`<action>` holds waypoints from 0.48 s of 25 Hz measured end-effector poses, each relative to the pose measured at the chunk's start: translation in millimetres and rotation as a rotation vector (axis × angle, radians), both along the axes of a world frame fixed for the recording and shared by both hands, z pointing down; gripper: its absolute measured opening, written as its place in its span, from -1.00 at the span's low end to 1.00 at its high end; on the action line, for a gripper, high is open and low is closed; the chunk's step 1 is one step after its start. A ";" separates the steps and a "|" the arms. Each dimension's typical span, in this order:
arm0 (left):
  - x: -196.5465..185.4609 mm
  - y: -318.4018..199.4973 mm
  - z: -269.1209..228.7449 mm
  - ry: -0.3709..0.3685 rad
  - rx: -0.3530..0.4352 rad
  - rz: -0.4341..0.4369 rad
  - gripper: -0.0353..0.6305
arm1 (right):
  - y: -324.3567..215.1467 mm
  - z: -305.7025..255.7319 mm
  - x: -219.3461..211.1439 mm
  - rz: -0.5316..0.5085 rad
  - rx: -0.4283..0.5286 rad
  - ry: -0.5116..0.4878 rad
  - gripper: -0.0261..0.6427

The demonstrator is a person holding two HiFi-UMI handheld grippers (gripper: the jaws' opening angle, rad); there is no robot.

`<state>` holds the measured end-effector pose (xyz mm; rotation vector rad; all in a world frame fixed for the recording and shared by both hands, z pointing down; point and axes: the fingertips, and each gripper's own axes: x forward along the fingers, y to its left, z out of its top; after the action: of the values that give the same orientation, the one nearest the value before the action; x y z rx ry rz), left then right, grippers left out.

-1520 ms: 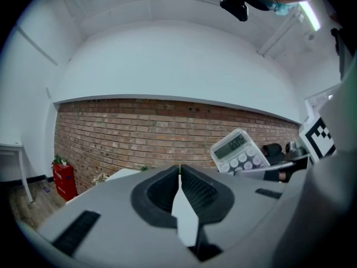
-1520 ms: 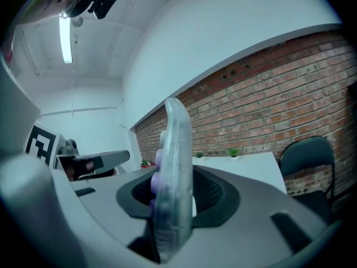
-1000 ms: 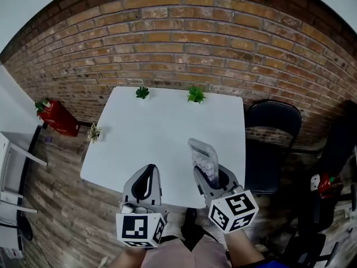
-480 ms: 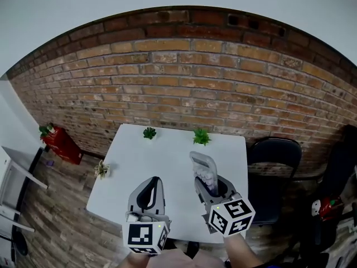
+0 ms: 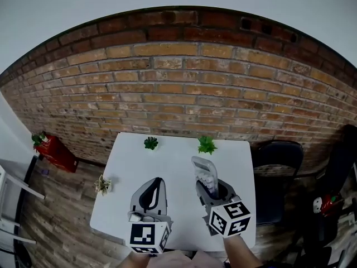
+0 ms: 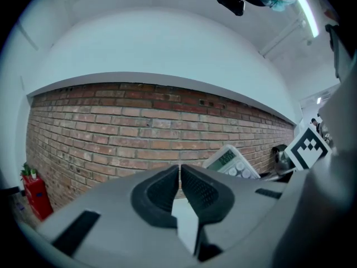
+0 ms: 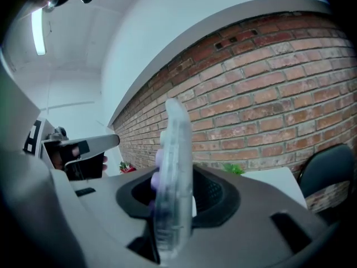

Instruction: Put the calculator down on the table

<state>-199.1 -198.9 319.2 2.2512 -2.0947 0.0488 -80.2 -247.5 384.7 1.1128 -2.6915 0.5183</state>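
Note:
The calculator (image 5: 203,173) is a pale, translucent slab with a small display and purple keys. It stands on edge between the jaws of my right gripper (image 5: 207,186), which is shut on its lower part, and it is held above the white table (image 5: 173,163). In the right gripper view the calculator (image 7: 174,177) rises edge-on from between the pads. My left gripper (image 5: 151,185) hovers beside it on the left, shut and holding nothing. In the left gripper view the pads meet (image 6: 179,175), and the calculator (image 6: 230,162) shows to the right.
Two small green plants (image 5: 150,143) (image 5: 207,145) stand at the table's far edge, in front of a brick wall (image 5: 178,88). A black chair (image 5: 277,169) sits right of the table. On the floor at left are a red object (image 5: 53,151) and another small plant (image 5: 102,184).
Both grippers have moved forward from the table's near edge to over its surface, towards the wall. The calculator stays gripped in the right one. The view has tilted up.

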 end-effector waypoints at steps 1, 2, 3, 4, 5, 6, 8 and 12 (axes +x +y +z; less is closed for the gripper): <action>-1.9 -2.2 3.3 0.003 -0.008 0.007 -0.83 | -1.3 4.2 -1.8 0.006 -0.010 0.006 -0.52; -3.6 -4.2 6.7 0.006 -0.017 0.013 -0.83 | -2.4 8.3 -3.2 0.011 -0.020 0.012 -0.52; -5.3 -5.9 10.0 0.008 -0.025 0.018 -0.83 | -3.3 12.3 -4.5 0.017 -0.030 0.017 -0.52; -7.1 -7.6 12.9 0.010 -0.032 0.023 -0.83 | -4.3 16.2 -5.9 0.021 -0.039 0.022 -0.52; -9.2 -9.4 15.5 0.011 -0.037 0.026 -0.83 | -5.5 20.2 -7.2 0.024 -0.048 0.027 -0.52; -11.3 -11.1 18.1 0.013 -0.042 0.029 -0.83 | -6.6 24.5 -8.5 0.028 -0.057 0.031 -0.52; -15.5 -13.3 24.7 0.020 -0.059 0.032 -0.83 | -7.3 34.3 -10.2 0.035 -0.079 0.043 -0.52; -20.9 -15.9 39.8 0.032 -0.093 0.038 -0.83 | -7.0 57.5 -10.3 0.048 -0.125 0.071 -0.52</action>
<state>-220.0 -214.8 358.9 2.2232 -1.9903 0.1095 -90.5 -254.5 442.2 1.1416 -2.5396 0.6323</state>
